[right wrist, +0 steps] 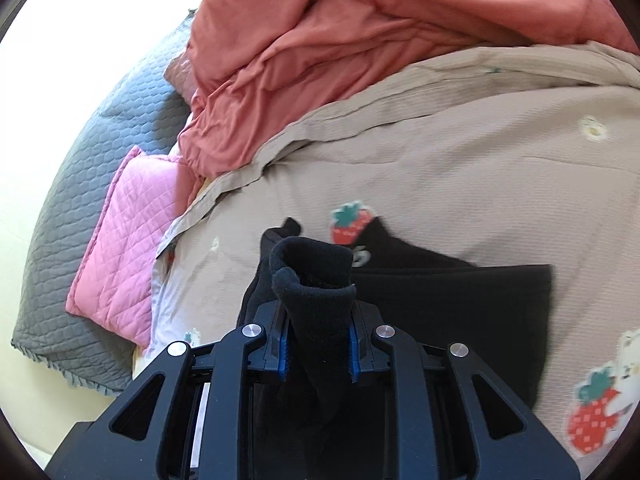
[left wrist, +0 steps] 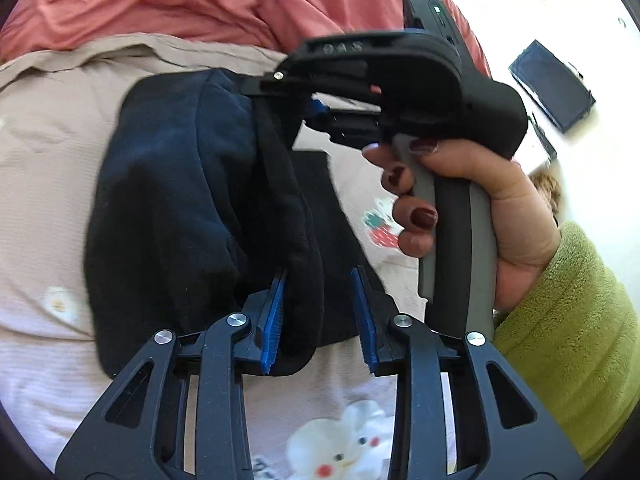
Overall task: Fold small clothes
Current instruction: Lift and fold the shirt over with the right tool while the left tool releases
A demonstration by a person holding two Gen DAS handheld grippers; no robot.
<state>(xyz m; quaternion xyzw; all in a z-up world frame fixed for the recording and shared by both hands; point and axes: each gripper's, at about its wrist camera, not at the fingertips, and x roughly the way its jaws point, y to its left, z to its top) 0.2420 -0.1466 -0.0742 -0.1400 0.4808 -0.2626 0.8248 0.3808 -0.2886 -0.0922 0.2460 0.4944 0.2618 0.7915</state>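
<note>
A black sock (left wrist: pixel 180 208) hangs stretched between my two grippers above the beige strawberry-print bedspread (left wrist: pixel 44 160). My left gripper (left wrist: pixel 320 312) stands open; the sock's lower end drapes over its left blue pad (left wrist: pixel 274 320). In the left wrist view my right gripper (left wrist: pixel 316 112), held by a hand with dark red nails, pinches the sock's upper end. In the right wrist view my right gripper (right wrist: pixel 318 344) is shut on the sock's cuff (right wrist: pixel 316 280), which sticks up between the pads. A folded black garment (right wrist: pixel 472 312) lies flat on the bedspread (right wrist: pixel 460 168) beneath.
A crumpled coral sheet (right wrist: pixel 340 48) lies at the far side of the bed. A pink quilted pillow (right wrist: pixel 128 240) and a grey quilted cover (right wrist: pixel 84 184) lie at the left. A dark flat device (left wrist: pixel 554 84) lies on the pale floor at right.
</note>
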